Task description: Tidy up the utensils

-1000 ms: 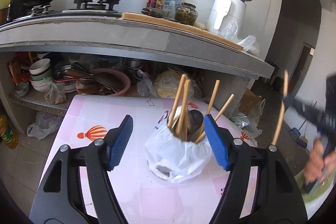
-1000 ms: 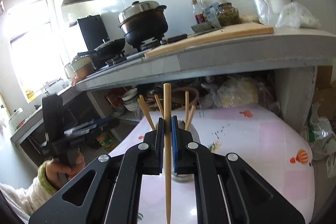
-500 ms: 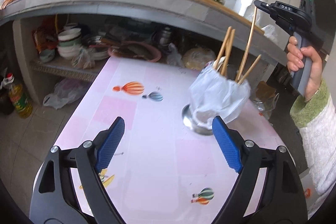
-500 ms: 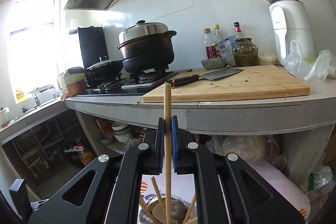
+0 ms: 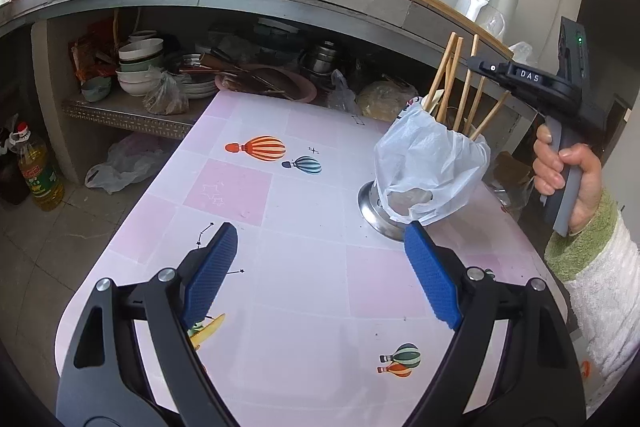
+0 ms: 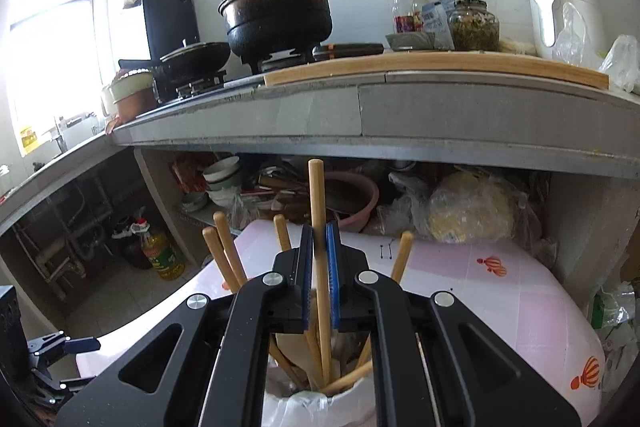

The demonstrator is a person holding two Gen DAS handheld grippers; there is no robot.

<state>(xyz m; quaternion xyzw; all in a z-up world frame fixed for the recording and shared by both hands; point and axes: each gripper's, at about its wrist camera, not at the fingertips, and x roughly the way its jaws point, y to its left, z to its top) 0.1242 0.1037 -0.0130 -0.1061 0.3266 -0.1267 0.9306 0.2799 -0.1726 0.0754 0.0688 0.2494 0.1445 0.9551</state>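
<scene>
The right gripper [image 6: 319,277] pinches one chopstick [image 6: 318,211] upright, its lower end already in the bag-wrapped holder [image 5: 430,171] directly beneath so it can drop among the others, while the left gripper [image 5: 322,273] waits wide open and empty, the holder ahead to its right.

Black pot [image 6: 276,15] on stove; oil bottle [image 5: 40,171] on floor.
</scene>
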